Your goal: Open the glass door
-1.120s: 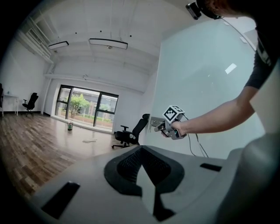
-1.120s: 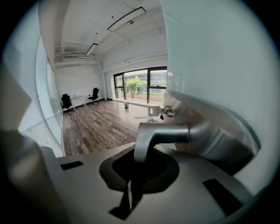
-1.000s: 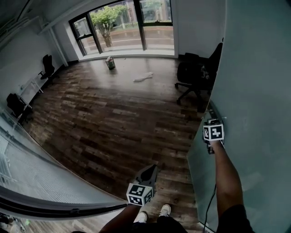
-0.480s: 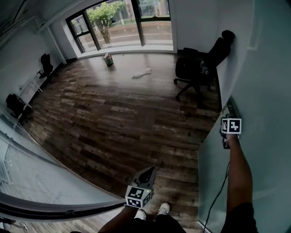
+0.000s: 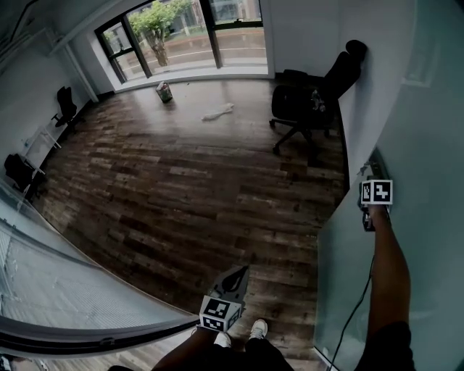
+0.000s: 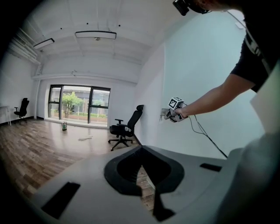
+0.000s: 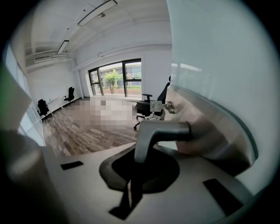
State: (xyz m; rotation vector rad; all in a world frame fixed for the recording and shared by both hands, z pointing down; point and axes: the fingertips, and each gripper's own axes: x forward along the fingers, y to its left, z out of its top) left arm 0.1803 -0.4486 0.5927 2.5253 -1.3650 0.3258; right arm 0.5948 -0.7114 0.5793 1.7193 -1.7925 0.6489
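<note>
My right claw [image 7: 130, 192] clamped on handle [image 7: 162, 130]; door [image 5: 344, 279] swung wide, I judge task near done. Left claw [image 5: 238, 275] closed, empty.

The glass door [image 5: 413, 130] is a frosted pale grey-green, and its handle [image 7: 162, 130] is dull silver. The floor [image 5: 181, 181] is dark brown planks streaked lighter. The office chair [image 5: 308, 101] is black and the cloth [image 5: 217, 111] is white. The left gripper [image 6: 142, 164] and right gripper [image 7: 132, 175] are grey with black insides. The right cube [image 5: 376, 192] and left cube [image 5: 220, 313] are white with black square markers. The window frames [image 5: 209, 36] are dark and the tree [image 5: 156, 18] is green.
</note>
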